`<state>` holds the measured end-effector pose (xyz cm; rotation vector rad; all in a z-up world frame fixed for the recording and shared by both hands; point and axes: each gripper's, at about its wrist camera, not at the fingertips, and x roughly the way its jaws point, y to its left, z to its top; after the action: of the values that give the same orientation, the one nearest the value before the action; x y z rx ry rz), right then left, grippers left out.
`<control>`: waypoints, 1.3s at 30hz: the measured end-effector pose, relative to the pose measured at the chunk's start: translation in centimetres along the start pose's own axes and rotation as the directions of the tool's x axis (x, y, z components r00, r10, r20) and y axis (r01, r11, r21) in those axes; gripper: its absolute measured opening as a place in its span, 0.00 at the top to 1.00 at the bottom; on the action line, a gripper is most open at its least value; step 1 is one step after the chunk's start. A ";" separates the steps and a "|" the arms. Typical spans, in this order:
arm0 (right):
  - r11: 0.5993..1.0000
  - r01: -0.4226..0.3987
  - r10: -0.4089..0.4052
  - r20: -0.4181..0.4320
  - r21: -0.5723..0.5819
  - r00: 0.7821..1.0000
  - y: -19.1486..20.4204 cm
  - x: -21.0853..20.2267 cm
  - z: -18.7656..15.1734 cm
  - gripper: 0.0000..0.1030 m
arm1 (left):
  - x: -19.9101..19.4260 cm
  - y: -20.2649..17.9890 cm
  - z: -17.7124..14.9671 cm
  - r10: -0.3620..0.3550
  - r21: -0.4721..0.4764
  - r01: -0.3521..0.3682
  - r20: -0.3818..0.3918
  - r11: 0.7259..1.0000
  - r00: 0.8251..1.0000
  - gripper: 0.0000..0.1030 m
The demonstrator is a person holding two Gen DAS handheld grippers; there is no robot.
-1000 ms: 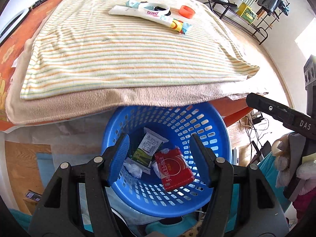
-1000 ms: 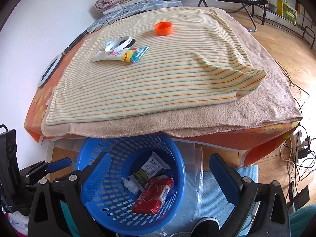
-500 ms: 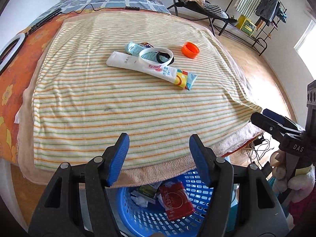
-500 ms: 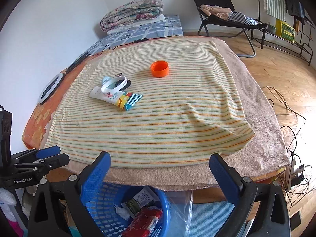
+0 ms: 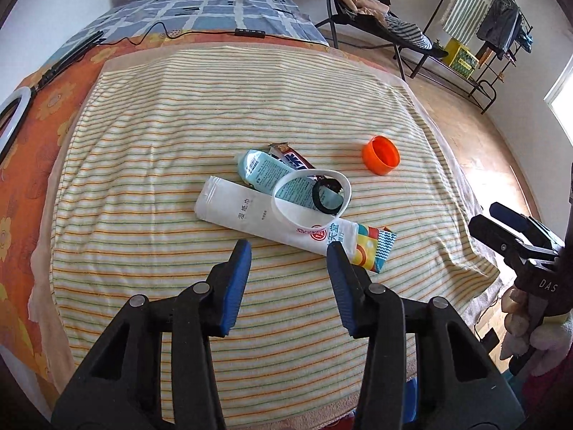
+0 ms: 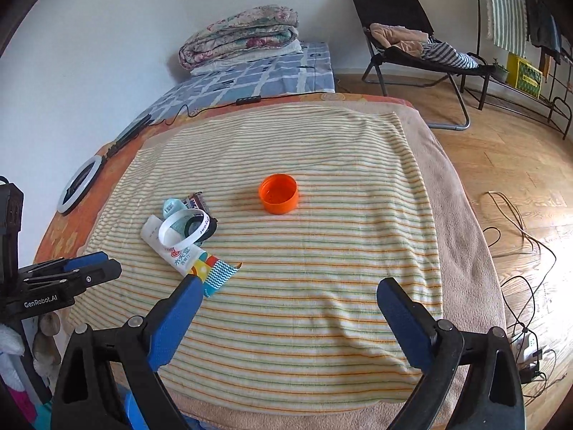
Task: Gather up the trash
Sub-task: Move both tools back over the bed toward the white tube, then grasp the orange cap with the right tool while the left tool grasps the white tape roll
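Observation:
A pile of trash lies on the striped towel [image 5: 150, 165]: a long white wet-wipe packet [image 5: 250, 215] with a colourful end, a pale blue packet [image 5: 265, 172], a candy wrapper [image 5: 292, 157], a white ring [image 5: 308, 197] and a small black ring [image 5: 326, 200]. An orange cap [image 5: 380, 155] sits apart to the right. My left gripper [image 5: 290, 247] is open and empty, just short of the wipe packet. My right gripper [image 6: 286, 286] is open wide and empty, over the towel's near part, the orange cap [image 6: 278, 193] ahead and the pile [image 6: 182, 233] to its left.
The towel covers a bed with an orange sheet [image 6: 71, 222]. A ring light [image 6: 77, 188] and cables lie at the left edge. A folding chair [image 6: 412, 53] and shelf rack [image 5: 476, 53] stand beyond. Cables lie on the wood floor [image 6: 515, 215]. A blue basket edge [image 6: 130, 412] shows below.
Both grippers rose from over the blue basket, which holds dropped trash, and moved forward over the bed. The basket has dropped out of the left wrist view. The left gripper now nears the pile.

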<state>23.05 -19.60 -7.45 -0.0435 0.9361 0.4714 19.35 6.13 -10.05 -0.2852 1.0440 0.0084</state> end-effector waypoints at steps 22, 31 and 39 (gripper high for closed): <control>0.998 0.021 -0.025 -0.073 -0.058 0.997 0.9 10.9 5.4 0.15 | 6.7 0.3 3.4 0.049 0.066 -0.047 -0.028 0.997 0.998 0.92; 0.997 0.062 -0.067 -0.099 -0.053 0.993 1.0 13.5 5.8 0.21 | 6.6 0.1 3.5 0.069 0.076 -0.069 0.008 0.995 0.998 0.97; 0.997 0.055 -0.060 -0.106 -0.052 0.993 0.8 14.4 6.1 0.40 | 5.1 -0.2 3.8 0.051 0.073 -0.054 0.039 0.996 0.998 0.98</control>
<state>34.52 -12.10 -14.92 -0.1409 1.0263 0.4419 25.21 6.22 -12.62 -0.1897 1.0128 0.0219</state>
